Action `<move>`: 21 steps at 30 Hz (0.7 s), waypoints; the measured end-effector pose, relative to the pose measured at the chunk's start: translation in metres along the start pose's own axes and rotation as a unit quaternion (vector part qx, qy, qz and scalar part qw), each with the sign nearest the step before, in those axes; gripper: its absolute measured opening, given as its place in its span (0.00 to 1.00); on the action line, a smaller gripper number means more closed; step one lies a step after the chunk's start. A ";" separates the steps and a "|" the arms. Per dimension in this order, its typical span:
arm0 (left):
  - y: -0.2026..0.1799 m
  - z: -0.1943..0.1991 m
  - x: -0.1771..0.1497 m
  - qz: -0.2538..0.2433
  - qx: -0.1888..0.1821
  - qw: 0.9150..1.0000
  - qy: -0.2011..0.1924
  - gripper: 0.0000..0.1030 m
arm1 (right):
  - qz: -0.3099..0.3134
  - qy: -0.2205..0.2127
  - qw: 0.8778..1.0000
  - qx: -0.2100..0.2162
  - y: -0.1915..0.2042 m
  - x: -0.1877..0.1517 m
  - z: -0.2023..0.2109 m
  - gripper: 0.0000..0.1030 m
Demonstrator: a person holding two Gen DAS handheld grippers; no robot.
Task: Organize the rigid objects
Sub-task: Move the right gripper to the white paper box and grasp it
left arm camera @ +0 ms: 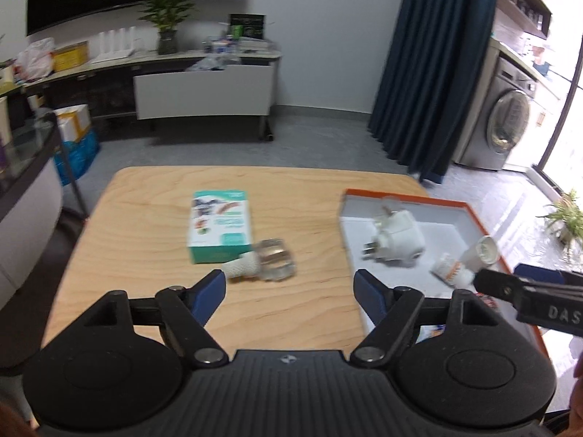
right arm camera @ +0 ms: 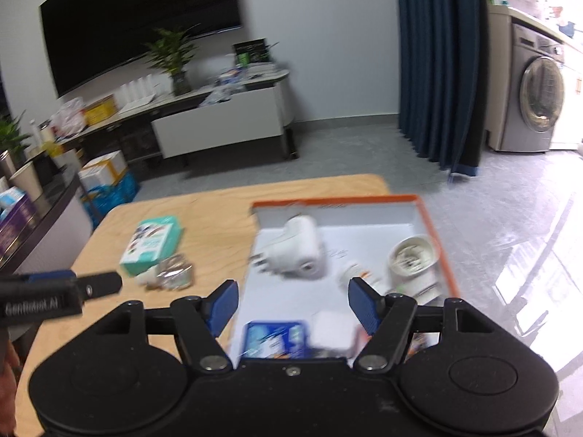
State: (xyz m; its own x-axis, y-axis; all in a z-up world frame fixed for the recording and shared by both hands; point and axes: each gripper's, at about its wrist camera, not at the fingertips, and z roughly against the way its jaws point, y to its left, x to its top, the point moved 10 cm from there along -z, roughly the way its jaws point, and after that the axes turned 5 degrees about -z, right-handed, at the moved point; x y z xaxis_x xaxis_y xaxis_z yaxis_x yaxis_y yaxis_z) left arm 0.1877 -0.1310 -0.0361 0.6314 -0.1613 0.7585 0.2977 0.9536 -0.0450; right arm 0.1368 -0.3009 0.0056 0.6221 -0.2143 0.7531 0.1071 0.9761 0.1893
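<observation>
An orange-rimmed white tray lies on the right of the wooden table. In it are a white plug adapter, a white lamp socket, a small white tube, a blue packet and a white block. A teal box and a clear bottle with a white cap lie on the bare wood. My left gripper is open above the table, empty. My right gripper is open over the tray, empty.
Beyond the table are a grey floor, a low cabinet with a potted plant, a dark blue curtain and a washing machine. A dark counter stands to the left. The right gripper's finger shows in the left wrist view.
</observation>
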 end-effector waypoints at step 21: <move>0.104 0.017 -0.059 0.071 0.061 0.995 0.037 0.77 | 0.062 0.114 0.987 0.098 0.127 -0.102 -0.030 0.80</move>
State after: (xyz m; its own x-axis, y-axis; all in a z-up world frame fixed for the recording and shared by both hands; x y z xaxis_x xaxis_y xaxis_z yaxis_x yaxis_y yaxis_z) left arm 0.1691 -0.0179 -0.0749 0.7127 -0.0368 0.7005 0.1156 0.9911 -0.0654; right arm 0.1102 -0.1543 -0.0666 0.7822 -0.0577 0.6204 -0.1185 0.9638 0.2390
